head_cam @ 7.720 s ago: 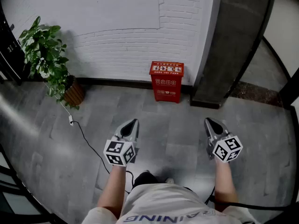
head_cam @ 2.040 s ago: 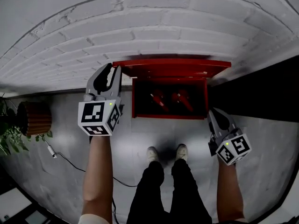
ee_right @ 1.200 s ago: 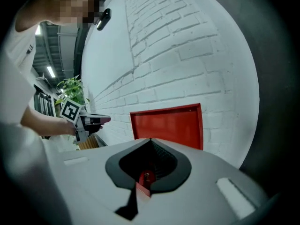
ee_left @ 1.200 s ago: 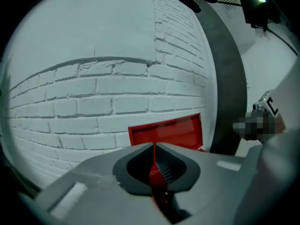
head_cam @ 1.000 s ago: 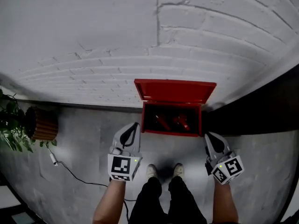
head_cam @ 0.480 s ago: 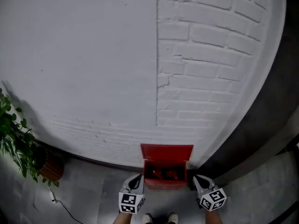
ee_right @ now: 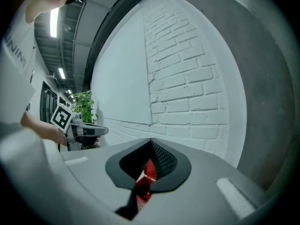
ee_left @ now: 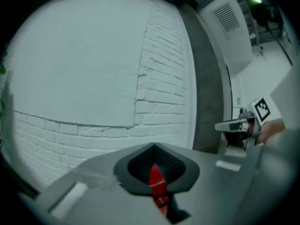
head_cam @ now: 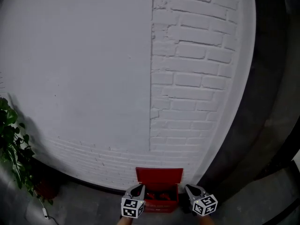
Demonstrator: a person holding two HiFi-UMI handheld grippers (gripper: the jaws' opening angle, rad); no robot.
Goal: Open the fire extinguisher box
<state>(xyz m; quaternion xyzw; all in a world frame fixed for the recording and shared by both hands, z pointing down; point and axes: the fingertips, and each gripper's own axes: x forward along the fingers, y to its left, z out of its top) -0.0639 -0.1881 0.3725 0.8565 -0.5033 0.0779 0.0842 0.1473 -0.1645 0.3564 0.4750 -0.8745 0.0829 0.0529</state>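
Red rectangular extinguisher box [head_cam: 159,179] against rough white brickwork [head_cam: 197,78]

The red fire extinguisher box [head_cam: 161,201] stands on the floor [head_cam: 84,205] at the foot of the white brick wall [head_cam: 93,78], far ahead and roughly centred. Its lid [head_cam: 159,175] is swung up and back against the wall, leaving the top open. What lies inside is too small to make out.
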